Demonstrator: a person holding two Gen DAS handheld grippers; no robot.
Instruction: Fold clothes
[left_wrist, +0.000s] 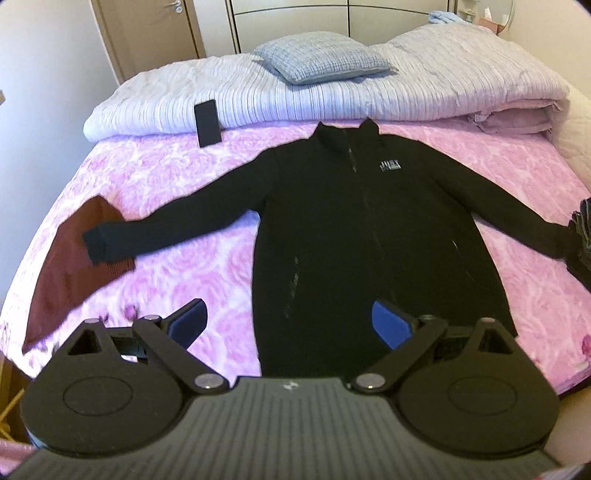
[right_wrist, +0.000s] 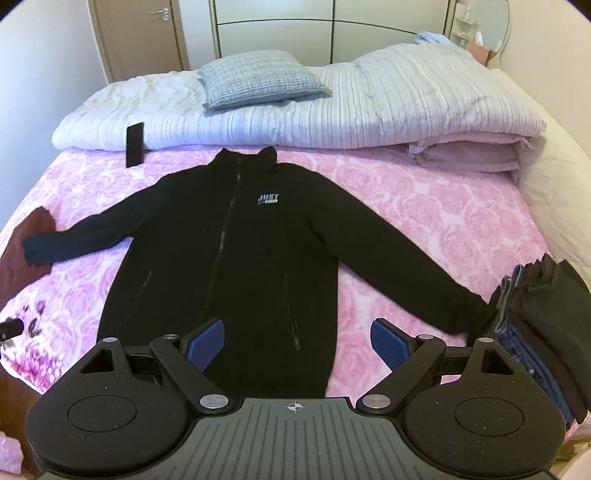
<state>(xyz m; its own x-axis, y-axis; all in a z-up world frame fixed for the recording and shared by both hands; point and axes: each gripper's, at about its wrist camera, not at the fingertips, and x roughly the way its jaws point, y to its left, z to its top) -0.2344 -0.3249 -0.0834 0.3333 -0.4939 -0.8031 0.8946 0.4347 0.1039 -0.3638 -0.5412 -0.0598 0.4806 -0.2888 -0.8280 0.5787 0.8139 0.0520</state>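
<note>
**Jacket spread flat, both tongs empty above the hem**

A black zip jacket (left_wrist: 354, 221) lies face up on the pink floral bedspread (left_wrist: 177, 177), collar toward the far end near the rolled white duvet (left_wrist: 332, 96), hem at the near edge and both sleeves stretched out to the sides. Its left cuff rests on a maroon garment (left_wrist: 70, 258); its right cuff reaches a stack of folded dark clothes (right_wrist: 543, 321) at the right edge of the bed. A black phone-like slab (left_wrist: 208, 123) leans against the duvet, and a grey pillow (right_wrist: 255, 77) sits on top of it.

The left gripper (left_wrist: 290, 326) hangs over the jacket's near left hem corner, jaws spread wide with nothing between the blue pads. The right gripper (right_wrist: 297, 343) hangs over the near right hem, equally wide and empty.

The laying-out step looks finished and no fold has been made. The next move likely calls for taking a sleeve or side edge and bringing it across the body; the left sleeve should come clear of the maroon garment without dragging it.
</note>
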